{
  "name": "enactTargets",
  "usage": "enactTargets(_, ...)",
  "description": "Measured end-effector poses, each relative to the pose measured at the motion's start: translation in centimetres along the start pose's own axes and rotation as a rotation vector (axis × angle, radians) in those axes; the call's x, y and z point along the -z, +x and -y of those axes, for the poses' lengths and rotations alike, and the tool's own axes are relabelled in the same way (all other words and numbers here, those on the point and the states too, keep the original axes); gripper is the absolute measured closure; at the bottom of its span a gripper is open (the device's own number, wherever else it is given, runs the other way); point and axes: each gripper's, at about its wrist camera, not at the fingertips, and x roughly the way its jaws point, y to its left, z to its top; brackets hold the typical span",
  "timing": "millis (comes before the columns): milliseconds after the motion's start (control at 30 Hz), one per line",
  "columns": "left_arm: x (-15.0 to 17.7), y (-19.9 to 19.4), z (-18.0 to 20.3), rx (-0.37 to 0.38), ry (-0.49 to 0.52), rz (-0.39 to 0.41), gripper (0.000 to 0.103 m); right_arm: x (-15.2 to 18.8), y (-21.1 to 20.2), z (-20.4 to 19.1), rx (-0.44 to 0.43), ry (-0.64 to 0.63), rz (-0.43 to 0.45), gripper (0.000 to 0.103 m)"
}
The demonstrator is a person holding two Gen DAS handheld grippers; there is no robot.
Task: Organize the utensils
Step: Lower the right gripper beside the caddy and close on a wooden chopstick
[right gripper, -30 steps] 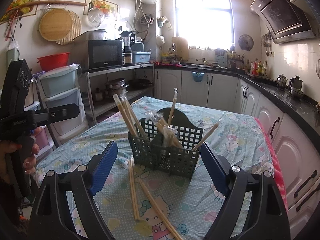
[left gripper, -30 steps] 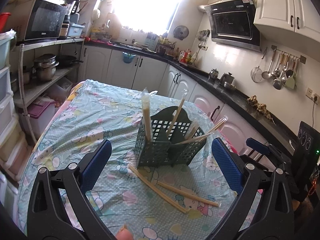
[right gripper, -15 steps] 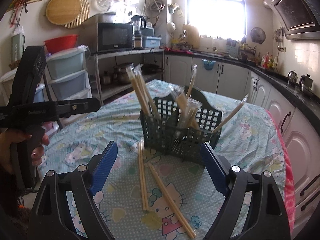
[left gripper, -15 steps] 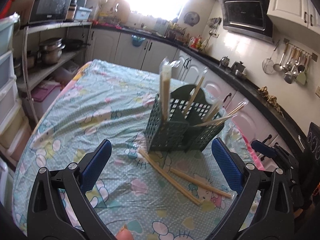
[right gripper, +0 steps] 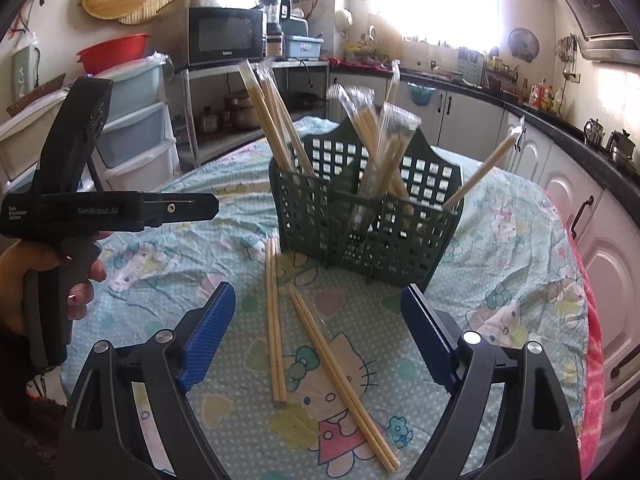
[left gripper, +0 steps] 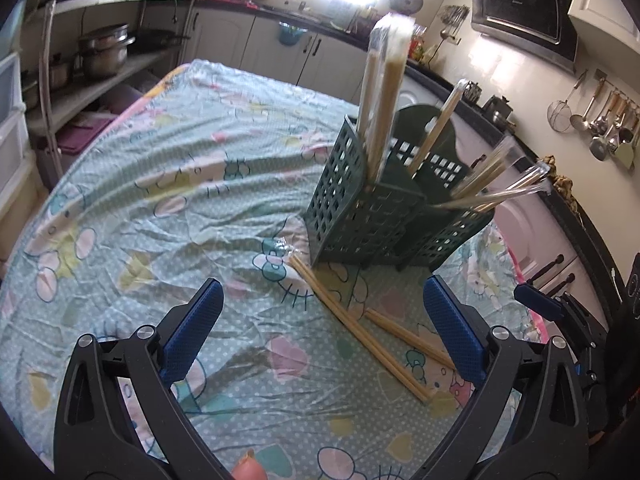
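Right claw (right gripper: 318,322) spread wide, nothing between the blue pads (right gripper: 208,332). Two wrapped chopstick pairs lie flat on the tablecloth (right gripper: 500,320) inside that gap: short pair (right gripper: 275,320) left of centre, pointing near-to-far; long pair (right gripper: 344,380) angled from the middle toward near right, its near end past the pads. The far ends of both pairs are close together, just short of the green utensil basket (right gripper: 360,216). The basket is upright beyond the claw, well apart from the pads, holding several wrapped chopsticks (right gripper: 276,120) that lean out of its compartments.

Left claw (left gripper: 324,328) also spread, empty. Same loose pairs (left gripper: 360,332) lie between its pads on the cloth, and the basket (left gripper: 384,216) sits beyond, right of centre. The left device shows at the left edge of the right view, held by a hand (right gripper: 24,276).
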Motion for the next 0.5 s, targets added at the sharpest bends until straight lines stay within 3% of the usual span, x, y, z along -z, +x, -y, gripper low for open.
enactTargets(267,-0.3,2.5,-0.2,0.002,0.004,-0.050,0.011,0.3,2.2,0.8,0.012,-0.006,-0.047,0.021)
enactTargets(500,-0.7,5.0,-0.1,-0.005,0.013,-0.110,0.035,0.2,4.5,1.1,0.005,-0.038,-0.111,0.027)
